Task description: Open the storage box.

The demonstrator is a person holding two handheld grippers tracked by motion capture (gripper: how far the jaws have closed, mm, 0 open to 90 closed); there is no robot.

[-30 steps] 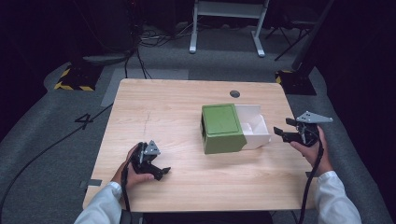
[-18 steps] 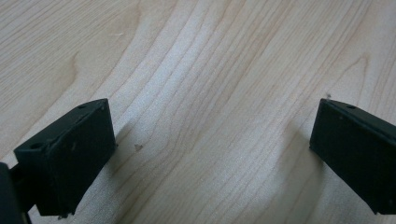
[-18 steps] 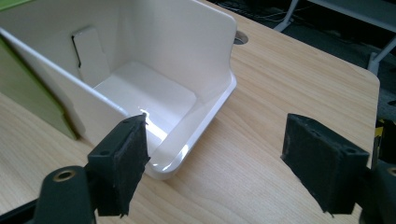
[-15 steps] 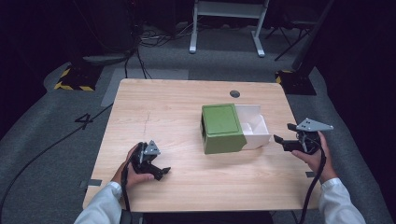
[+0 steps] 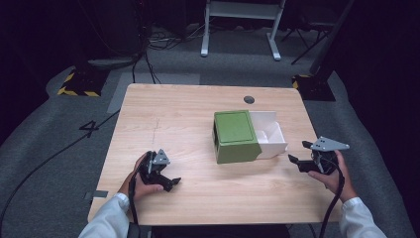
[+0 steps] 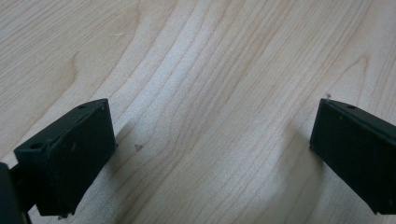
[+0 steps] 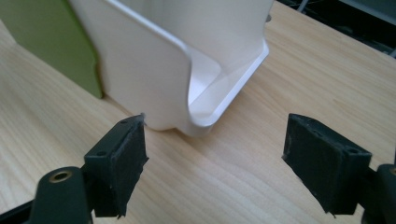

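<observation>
- Bench [image 5: 188,119] is light wood. I see a small dark round hole [image 5: 249,99] near its far edge, right of centre.
- Green box [image 5: 235,135] sits right of the bench centre. A white tray [image 5: 270,133] sticks out of its right side, toward the right edge of the bench.
- White tray is partly out of the green box. Its inside looks split into compartments in the high view, contents too small to tell.
- Left tongs [image 5: 168,182] are near the front-left corner of the bench, held low in my left hand [image 5: 141,181]. Jaws point toward the front edge and right.
- Left gripper view: left tongs [image 6: 212,149] are spread wide, bare wood between the jaws, holding nothing. Jaw tips are close to the surface, contact I can't confirm.
- Right tongs [image 5: 296,161] are by the right edge of the bench in my right hand [image 5: 337,173], grey plate on top, jaws aimed left at the tray.
- Right gripper view: right tongs [image 7: 215,144] are spread wide and empty. The rounded corner of the white tray [image 7: 154,70] is just ahead of the jaws and apart from them, closer to the jaw on the left side of that view.
- A green box [image 7: 51,42] wall shows behind the tray at the upper left of that view.
- White sleeves show on both forearms at the front edge.
</observation>
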